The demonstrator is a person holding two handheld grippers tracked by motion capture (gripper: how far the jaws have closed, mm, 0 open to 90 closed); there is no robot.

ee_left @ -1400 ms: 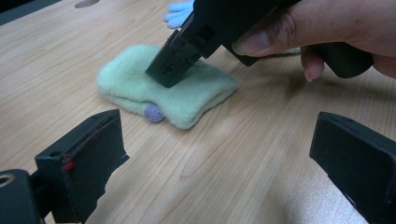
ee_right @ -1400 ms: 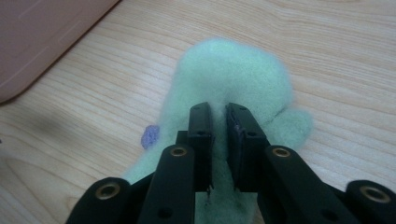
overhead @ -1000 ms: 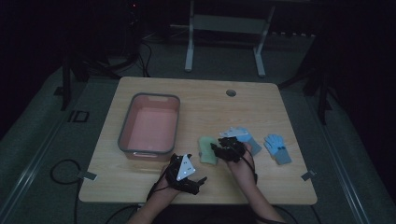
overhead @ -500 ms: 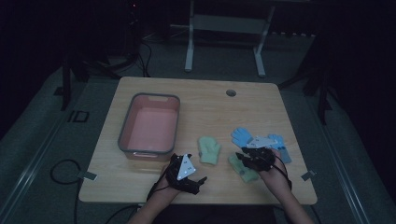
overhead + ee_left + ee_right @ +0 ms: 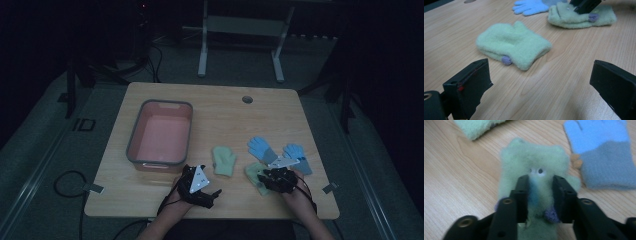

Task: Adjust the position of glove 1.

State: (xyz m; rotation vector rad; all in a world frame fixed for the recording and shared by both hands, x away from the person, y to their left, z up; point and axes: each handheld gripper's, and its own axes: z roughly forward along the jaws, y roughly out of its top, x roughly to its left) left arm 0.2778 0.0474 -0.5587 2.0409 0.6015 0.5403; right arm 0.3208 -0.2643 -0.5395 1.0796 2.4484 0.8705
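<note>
Right then, nearest the person's side of the table (image 5: 150,200), the left gripper (image 5: 541,87) hovered low with its jaws spread wide and nothing between them, looking straight at a pale green fleece mitten (image 5: 512,48) lying flat just ahead of it, a small purple bobble at its cuff. Over at the other hand, the right gripper (image 5: 540,187) had just been closing its jaws, and they sat either side of a ridge of fabric on the second green mitten (image 5: 534,167), pinching it up; the jaws stood narrow but not fully together, with the fleece bunched between them. That mitten lay on the wood near the front edge, right of its partner. Just beyond it, touching or nearly so, a blue glove with a grey cuff (image 5: 602,152) lay flat, and the high view showed a second blue glove (image 5: 297,156) beside it. Further off to the left stood the pink tub with a grey rim (image 5: 134,145), with nothing to be seen in it. My read: the sorting had barely begun, as all four hand-warmers were on the tabletop, one mitten was just being gripped, and everything remained to be lifted or paired
</note>
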